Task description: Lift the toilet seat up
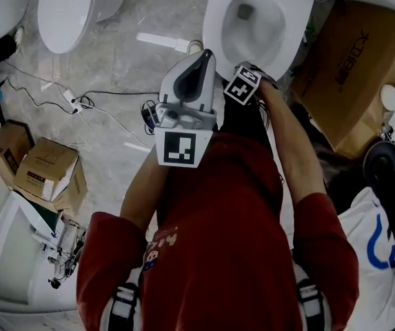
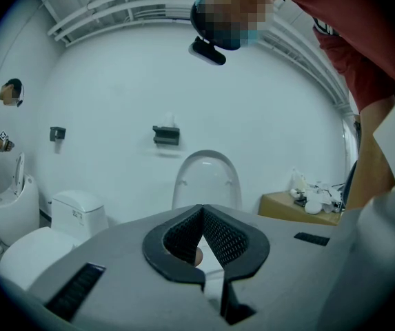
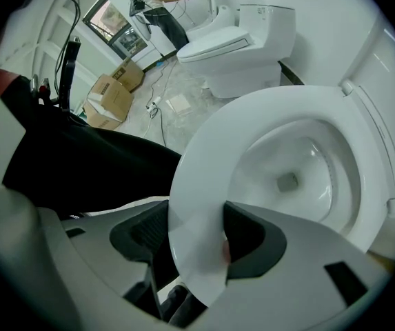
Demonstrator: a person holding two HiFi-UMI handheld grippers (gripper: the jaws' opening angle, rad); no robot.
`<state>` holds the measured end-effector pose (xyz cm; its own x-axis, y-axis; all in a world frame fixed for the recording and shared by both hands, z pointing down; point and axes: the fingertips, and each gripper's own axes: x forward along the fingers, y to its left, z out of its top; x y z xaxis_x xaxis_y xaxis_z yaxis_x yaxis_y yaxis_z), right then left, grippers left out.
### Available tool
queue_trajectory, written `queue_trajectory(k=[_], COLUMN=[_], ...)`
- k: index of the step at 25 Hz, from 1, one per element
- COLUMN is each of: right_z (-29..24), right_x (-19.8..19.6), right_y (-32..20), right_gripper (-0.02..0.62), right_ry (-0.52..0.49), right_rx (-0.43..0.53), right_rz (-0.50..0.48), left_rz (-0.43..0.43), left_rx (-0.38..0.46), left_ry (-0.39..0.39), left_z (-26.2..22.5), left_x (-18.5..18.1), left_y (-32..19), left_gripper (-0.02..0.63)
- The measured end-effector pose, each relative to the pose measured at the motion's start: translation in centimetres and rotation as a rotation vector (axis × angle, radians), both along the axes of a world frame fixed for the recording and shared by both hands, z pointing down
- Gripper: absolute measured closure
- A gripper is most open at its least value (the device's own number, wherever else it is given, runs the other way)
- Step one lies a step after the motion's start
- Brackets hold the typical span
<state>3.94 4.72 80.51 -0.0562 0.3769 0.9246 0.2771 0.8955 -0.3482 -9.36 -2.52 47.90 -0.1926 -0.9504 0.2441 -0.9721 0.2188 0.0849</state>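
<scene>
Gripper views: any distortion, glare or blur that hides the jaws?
Left gripper view: heavy fisheye, black corners, ceiling bars bowed; left gripper sharp, jaws shut on nothing. Right gripper view: same fisheye and dark corners; right gripper clamps the seat, its near edge slightly soft with a mild sheen, not blown out. Head view: dim, flat light, no hard shadows.

A smooth, glossy white finish is shown by the toilet seat point(image 3: 200, 185). The left tongs point(image 2: 201, 219) are lined with matt dark pads point(image 2: 226, 238), cross-hatched, set in matt grey plastic. Dull brown cardboard forms the boxes point(image 1: 45, 169) at left; the floor point(image 1: 125, 61) is veined stone.
</scene>
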Motion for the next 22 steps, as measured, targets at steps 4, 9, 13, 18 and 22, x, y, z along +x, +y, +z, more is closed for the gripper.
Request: queue_trajectory(k=[4,9,13,18,22], right_z=[-1.2,-2.5,-3.7,-5.2,-6.3], right_x=[0.0,-0.1,-0.2,-0.4,-0.6], right_y=[-0.1,-0.4,-0.7,-1.3,-1.9], right_gripper=[0.354,0.354,0.354,0.354,0.356], right_ry=[-0.012,-0.025,-0.033,-0.051,-0.059], right_rx=[0.001,0.013,0.011,0.006,0.000], right_rz=[0.013,0.023,0.031,0.043,0.049], left_rz=[0.004,0.002,-0.006,0.003,-0.015], left_rx=[0.020,0.041,0.058,0.080,0.113], left_ry=[-0.012,-0.016,-0.010,-0.018,-0.011], left_z=[-1.0,-2.1,-2.7,-3.6,-4.8], left_x=[0.3,0.7,0.9,1.1,0.5], left_y=[0.2,0.4,0.6,0.4,-0.2], left_gripper=[0.595,0.595,0.595,0.595,0.595])
